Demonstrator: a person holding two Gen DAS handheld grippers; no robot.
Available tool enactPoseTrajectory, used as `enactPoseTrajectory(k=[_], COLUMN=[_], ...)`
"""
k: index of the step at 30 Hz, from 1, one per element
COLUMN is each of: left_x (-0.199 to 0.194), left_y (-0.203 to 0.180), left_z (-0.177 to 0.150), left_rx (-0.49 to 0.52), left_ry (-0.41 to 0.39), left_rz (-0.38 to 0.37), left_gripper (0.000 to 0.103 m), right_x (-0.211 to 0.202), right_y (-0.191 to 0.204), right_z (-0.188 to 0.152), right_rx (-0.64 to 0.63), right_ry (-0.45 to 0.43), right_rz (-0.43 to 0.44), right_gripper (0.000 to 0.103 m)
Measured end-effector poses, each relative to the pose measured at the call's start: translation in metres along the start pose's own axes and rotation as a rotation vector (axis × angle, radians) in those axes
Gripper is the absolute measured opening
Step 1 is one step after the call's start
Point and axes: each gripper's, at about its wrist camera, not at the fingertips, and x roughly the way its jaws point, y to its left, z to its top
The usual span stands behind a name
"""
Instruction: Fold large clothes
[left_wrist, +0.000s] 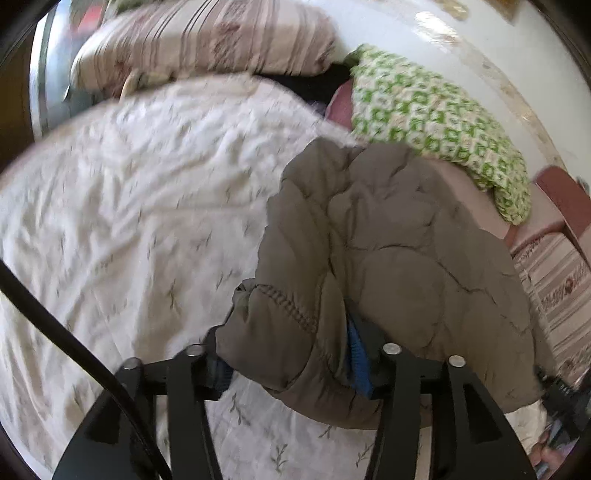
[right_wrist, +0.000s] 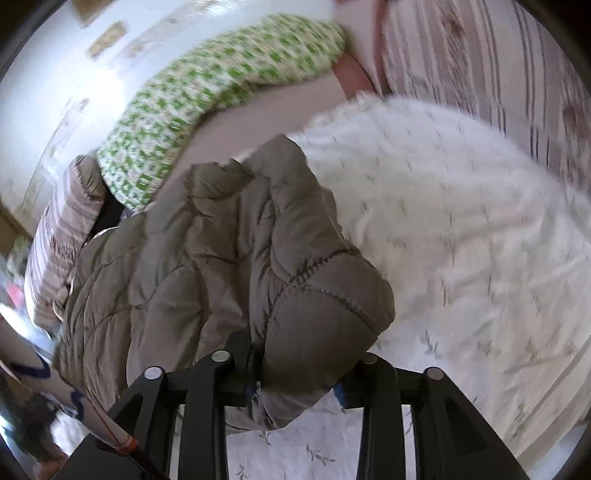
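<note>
A grey-brown quilted puffer jacket (left_wrist: 391, 258) hangs bunched above a white bed cover (left_wrist: 129, 206). My left gripper (left_wrist: 291, 365) is shut on one padded edge of the jacket, with blue pads showing beside the fabric. In the right wrist view the same jacket (right_wrist: 207, 251) drapes away to the left, and my right gripper (right_wrist: 299, 380) is shut on another padded edge of it. The jacket's far part is lifted off the white bed cover (right_wrist: 461, 240).
A green-and-white knitted blanket (left_wrist: 436, 118) (right_wrist: 207, 92) lies along the wall side of the bed. A striped pillow (left_wrist: 207, 37) sits at the head; striped bedding (right_wrist: 480, 55) shows in the right wrist view. A black cable (left_wrist: 62, 339) crosses the left wrist view.
</note>
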Motion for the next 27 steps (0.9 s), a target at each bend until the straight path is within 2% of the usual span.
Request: enactPoseTrajectory(k=[4, 9, 13, 16, 18, 20, 21, 24, 27], left_x=[0.001, -0.015, -0.032, -0.050, -0.062, -0.067, -0.068, -0.066, -0.044], left_y=[0.025, 0.051, 0.075, 0.078, 0.061, 0.035, 0.013, -0.038, -0.092], left_z=[-0.004, -0.010, -0.010, -0.005, -0.002, 0.002, 0.002, 0.003, 0.006], left_rx=[-0.115, -0.224, -0.329, -0.331, -0.261, -0.161, -0.082, 0.100, 0.276], left_ry=[0.039, 0.034, -0.028, -0.120, -0.190, -0.219, -0.236, -0.241, -0.176], left_rz=[-0.027, -0.068, -0.015, 0.048, 0.074, 0.074, 0.059, 0.013, -0.033], left_gripper=[0.071, 0.075, 0.075, 0.075, 0.075, 0.075, 0.075, 0.075, 0.075], right_x=[0.008, -0.005, -0.029, -0.054, -0.069, -0.076, -0.076, -0.066, -0.049], right_y=[-0.026, -0.054, -0.066, -0.070, -0.055, -0.024, -0.009, 0.044, 0.084], right_z=[0.002, -0.005, -0.009, -0.007, 0.000, 0.003, 0.001, -0.003, -0.003], right_rx=[0.136, 0.276, 0.294, 0.279, 0.187, 0.047, -0.014, -0.183, -0.299], right_ry=[0.071, 0.104, 0.049, -0.050, -0.132, -0.177, -0.183, -0.163, -0.154], right_rz=[0.078, 0.163, 0.142, 0.065, 0.030, 0.049, 0.063, 0.137, 0.122], right_gripper=[0.052, 0.063, 0.065, 0.066, 0.064, 0.049, 0.047, 0.039, 0.036])
